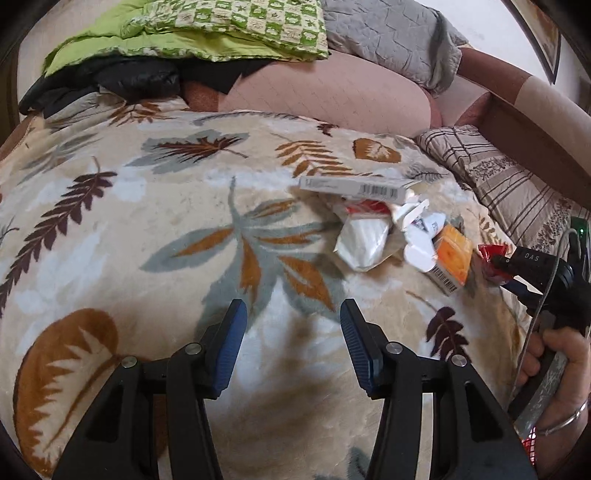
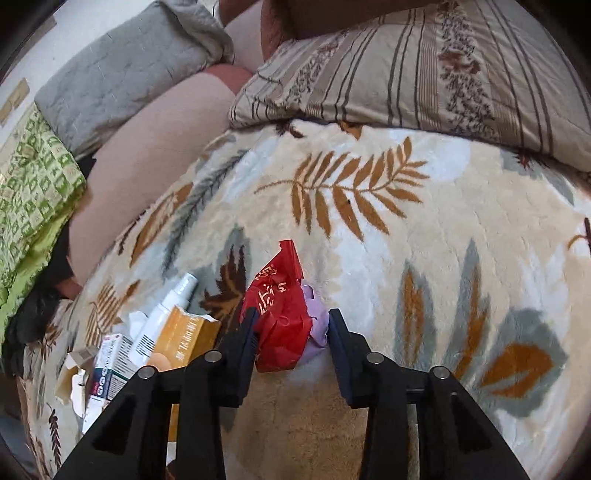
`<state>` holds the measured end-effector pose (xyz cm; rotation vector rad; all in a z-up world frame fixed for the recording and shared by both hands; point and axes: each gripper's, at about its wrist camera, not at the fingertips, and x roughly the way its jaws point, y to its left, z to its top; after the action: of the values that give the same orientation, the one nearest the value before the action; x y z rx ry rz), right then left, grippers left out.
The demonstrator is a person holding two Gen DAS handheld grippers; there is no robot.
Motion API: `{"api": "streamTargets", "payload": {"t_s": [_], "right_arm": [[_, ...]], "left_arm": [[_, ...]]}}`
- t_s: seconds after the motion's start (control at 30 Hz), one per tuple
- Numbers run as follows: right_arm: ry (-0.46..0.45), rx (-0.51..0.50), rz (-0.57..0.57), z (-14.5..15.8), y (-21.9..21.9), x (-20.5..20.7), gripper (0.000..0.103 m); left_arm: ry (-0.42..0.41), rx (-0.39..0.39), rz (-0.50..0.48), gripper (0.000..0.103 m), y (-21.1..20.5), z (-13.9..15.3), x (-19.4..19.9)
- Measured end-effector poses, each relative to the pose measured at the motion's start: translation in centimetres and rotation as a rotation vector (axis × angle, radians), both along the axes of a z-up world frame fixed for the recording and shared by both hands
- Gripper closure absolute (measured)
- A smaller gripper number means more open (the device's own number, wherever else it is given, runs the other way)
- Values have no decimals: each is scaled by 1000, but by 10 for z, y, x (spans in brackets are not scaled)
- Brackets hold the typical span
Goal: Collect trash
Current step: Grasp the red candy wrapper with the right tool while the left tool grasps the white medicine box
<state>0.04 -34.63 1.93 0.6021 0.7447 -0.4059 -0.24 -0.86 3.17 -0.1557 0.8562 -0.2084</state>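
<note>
A heap of trash lies on the leaf-patterned blanket (image 1: 166,229): a long white barcode box (image 1: 351,188), a crumpled white bag (image 1: 364,240) and an orange carton (image 1: 452,258). My left gripper (image 1: 293,314) hovers open over bare blanket, short of the heap. In the right wrist view my right gripper (image 2: 291,321) has its jaws narrowed against a red wrapper (image 2: 280,314) and a lilac scrap (image 2: 317,325) pressed beside it. To the left of it lie a white spray bottle (image 2: 166,314) and the orange carton (image 2: 184,339). The right gripper (image 1: 498,266) also shows at the red wrapper (image 1: 491,253).
A striped pillow (image 2: 406,66) lies beyond the blanket, with a pink bolster (image 1: 332,96), a grey quilt (image 1: 388,33) and green bedding (image 1: 221,29) at the back. A small printed box (image 2: 110,362) and torn card (image 2: 74,373) lie lower left. A hand (image 1: 554,354) holds the right tool.
</note>
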Motion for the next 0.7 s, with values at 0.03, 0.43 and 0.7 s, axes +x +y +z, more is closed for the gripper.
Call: {"api": "streamTargets", "payload": {"t_s": [0.03, 0.43, 0.7], "right_arm": [[-19, -23, -14, 6, 1, -4, 65], [-153, -134, -15, 44, 7, -19, 65], [-186, -131, 15, 52, 8, -23, 64]], "left_arm": [[7, -18, -7, 51, -1, 3, 3], [339, -376, 106, 29, -2, 11, 120], [426, -511, 202, 30, -6, -28, 162]]}}
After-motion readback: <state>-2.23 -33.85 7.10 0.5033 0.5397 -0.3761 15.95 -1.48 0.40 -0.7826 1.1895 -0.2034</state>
